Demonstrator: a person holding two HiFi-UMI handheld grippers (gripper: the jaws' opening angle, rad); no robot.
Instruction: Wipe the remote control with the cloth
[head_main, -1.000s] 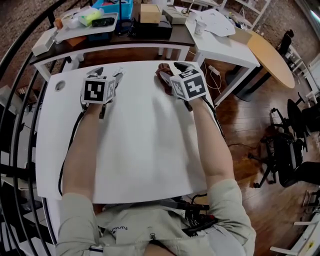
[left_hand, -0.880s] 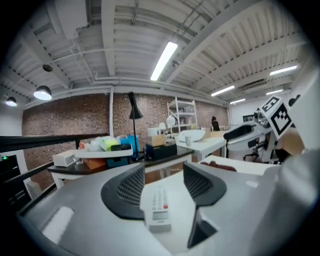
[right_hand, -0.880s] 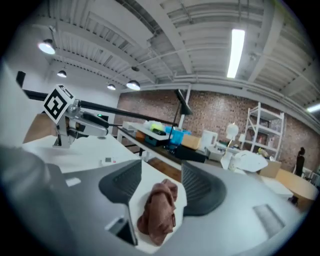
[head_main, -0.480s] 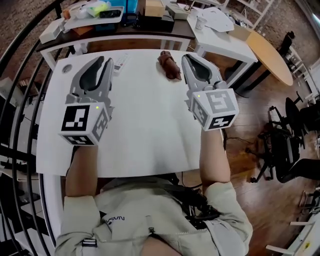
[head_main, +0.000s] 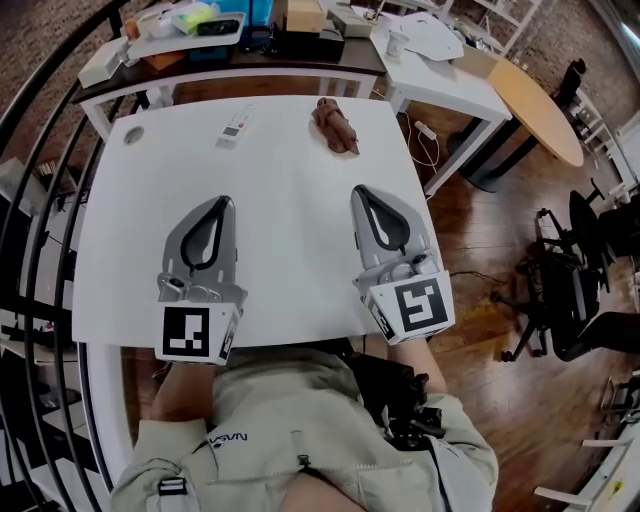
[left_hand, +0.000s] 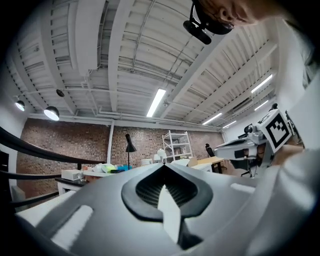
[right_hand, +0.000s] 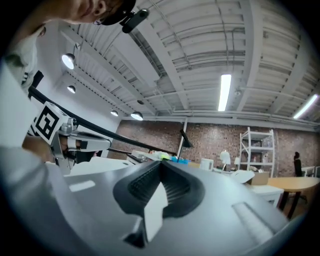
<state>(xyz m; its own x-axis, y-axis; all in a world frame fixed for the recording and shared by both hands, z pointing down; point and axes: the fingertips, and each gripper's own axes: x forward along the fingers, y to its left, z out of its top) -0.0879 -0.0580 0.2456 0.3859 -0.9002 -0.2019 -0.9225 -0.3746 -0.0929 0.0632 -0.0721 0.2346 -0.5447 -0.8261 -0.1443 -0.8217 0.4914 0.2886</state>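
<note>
In the head view a white remote control lies near the far edge of the white table, left of centre. A crumpled brown cloth lies to its right, also near the far edge. My left gripper hangs over the near left part of the table, shut and empty, far from the remote. My right gripper is over the near right part, also shut with nothing in it. In both gripper views the jaws meet at their tips, left gripper and right gripper, and point slightly upward at the room.
Behind the table stands a dark bench crowded with boxes and bins. A white side table and a round wooden table are at the right. Black railing bars run along the left. Office chairs stand on the wooden floor.
Both grippers pulled back from the far edge, by the remote and cloth, to the near edge and rose. Their jaws closed. Remote and cloth now lie uncovered.
</note>
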